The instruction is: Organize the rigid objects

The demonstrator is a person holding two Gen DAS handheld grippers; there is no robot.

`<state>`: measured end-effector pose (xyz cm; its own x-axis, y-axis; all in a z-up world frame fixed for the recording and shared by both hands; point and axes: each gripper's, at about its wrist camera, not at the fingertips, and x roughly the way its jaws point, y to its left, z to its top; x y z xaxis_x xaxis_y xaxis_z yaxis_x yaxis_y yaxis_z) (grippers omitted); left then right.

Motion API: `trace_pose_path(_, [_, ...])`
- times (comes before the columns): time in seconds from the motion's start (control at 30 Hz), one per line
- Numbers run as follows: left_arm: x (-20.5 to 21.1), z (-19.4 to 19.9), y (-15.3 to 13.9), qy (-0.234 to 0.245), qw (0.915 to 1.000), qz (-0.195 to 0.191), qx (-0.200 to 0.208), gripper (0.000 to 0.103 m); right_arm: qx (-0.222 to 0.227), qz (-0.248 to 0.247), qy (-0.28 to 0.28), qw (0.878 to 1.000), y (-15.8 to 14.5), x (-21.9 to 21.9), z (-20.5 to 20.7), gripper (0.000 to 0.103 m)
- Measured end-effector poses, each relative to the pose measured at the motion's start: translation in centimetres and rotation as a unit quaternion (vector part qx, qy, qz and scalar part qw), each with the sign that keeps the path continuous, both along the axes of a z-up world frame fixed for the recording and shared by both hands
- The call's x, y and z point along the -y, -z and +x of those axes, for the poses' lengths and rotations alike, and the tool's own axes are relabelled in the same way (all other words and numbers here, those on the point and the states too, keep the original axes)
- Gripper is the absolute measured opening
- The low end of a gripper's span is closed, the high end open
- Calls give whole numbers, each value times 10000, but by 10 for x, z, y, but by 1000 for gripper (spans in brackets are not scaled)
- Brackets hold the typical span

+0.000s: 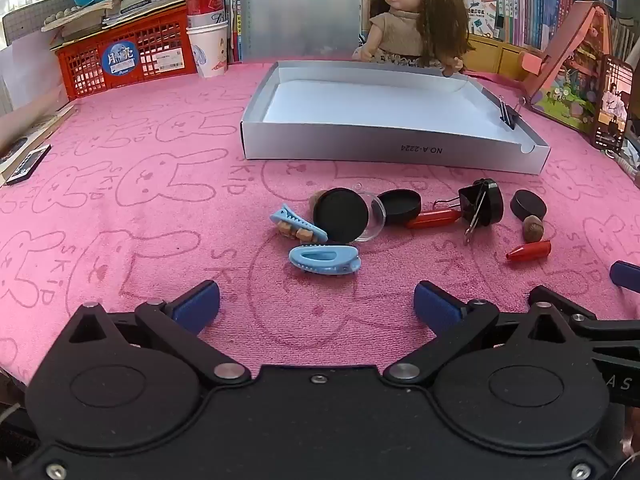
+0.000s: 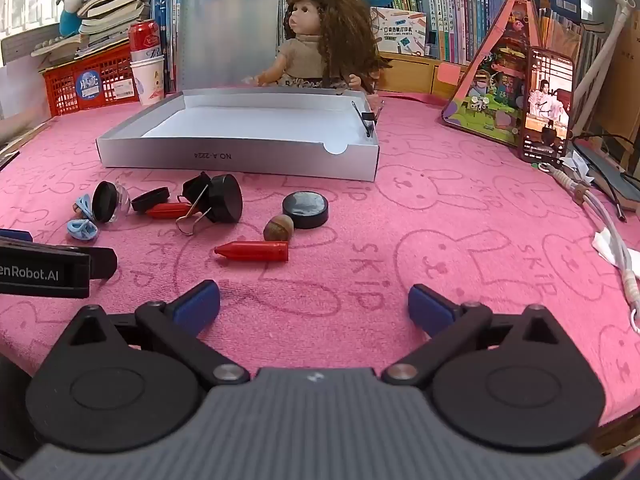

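Note:
Small rigid objects lie on the pink cloth in front of a grey open box (image 1: 394,152) (image 2: 240,160). In the left wrist view: two blue hair clips (image 1: 325,260), black round lids (image 1: 340,214), a black binder clip (image 1: 474,202), two red crayon-like pieces (image 1: 529,251), a nut (image 1: 533,228) and a black puck (image 1: 528,204). My left gripper (image 1: 316,306) is open and empty, just short of the blue clips. My right gripper (image 2: 314,306) is open and empty, just short of the red piece (image 2: 254,252), nut (image 2: 279,227) and puck (image 2: 306,209). A binder clip (image 2: 368,118) is clipped on the box's right wall.
A doll (image 1: 412,16) sits behind the box. A red crate (image 1: 120,56), a can and paper cups (image 1: 208,44) stand at the back left. A phone (image 2: 546,106) and a pink model house (image 2: 492,84) stand at the right, with cables (image 2: 612,240) near the cloth's right edge.

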<state>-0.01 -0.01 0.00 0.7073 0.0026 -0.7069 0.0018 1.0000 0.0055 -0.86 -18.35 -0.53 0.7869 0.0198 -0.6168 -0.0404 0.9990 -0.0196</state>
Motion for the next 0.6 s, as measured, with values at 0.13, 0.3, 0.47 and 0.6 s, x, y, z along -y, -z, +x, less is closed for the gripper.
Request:
trace_pose_path(0.13, [0, 1, 0, -2, 10000, -3, -7, 103, 3, -1, 15, 10000, 0, 0, 0, 103])
trace_pose_path(0.3, [1, 4, -2, -1, 10000, 1, -24, 103, -8, -11, 17, 10000, -2, -1, 1, 103])
trace_pose_path(0.47, [0, 0, 0, 2, 10000, -9, 13, 103, -22, -8, 21, 10000, -3, 1, 3, 103])
trace_pose_path(0.6, [0, 0, 0, 3, 10000, -8, 14, 103, -22, -13, 22, 10000, -1, 0, 1, 103])
